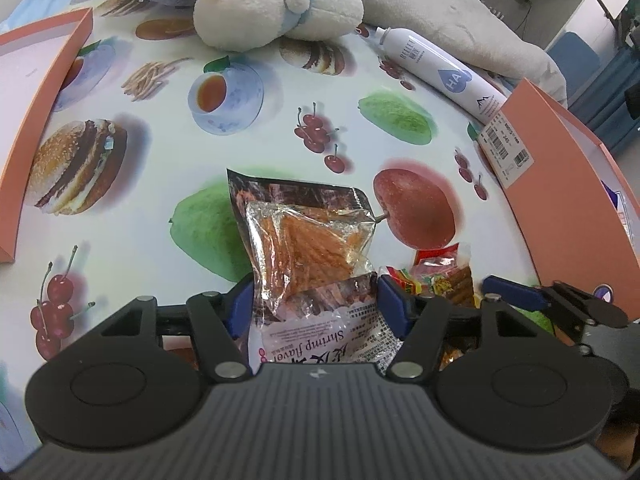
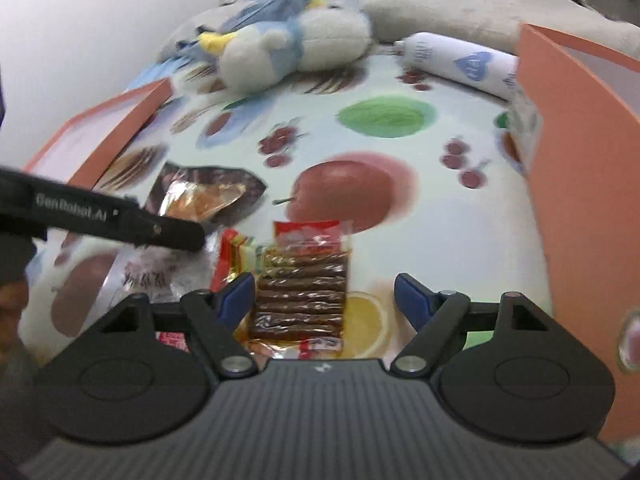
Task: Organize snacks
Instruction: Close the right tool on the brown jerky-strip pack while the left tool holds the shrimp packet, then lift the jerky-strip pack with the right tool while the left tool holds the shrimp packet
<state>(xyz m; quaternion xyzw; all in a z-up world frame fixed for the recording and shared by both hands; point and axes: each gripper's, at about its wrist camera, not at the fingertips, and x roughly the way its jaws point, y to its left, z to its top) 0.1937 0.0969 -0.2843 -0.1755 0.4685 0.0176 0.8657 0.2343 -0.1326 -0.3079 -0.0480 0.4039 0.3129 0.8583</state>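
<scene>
My left gripper [image 1: 316, 300] is shut on a clear shrimp-flavor snack bag [image 1: 308, 256] with orange crackers inside; the bag lies over a dark snack packet [image 1: 288, 196]. The same bag shows in the right wrist view [image 2: 200, 200] under the left gripper's black arm [image 2: 120, 220]. My right gripper [image 2: 324, 300] is open, its blue fingers on either side of a clear pack of brown snack sticks [image 2: 304, 296] with a red top. A small red and yellow packet [image 2: 234, 256] lies just left of it. The right gripper's finger shows at the left wrist view's right [image 1: 516, 292].
An orange box lid [image 1: 36, 128] lies at the left and an orange box [image 1: 560, 184] stands at the right on the fruit-print tablecloth [image 1: 280, 128]. A plush toy [image 1: 272, 12] and a white spray bottle [image 1: 436, 68] lie at the back.
</scene>
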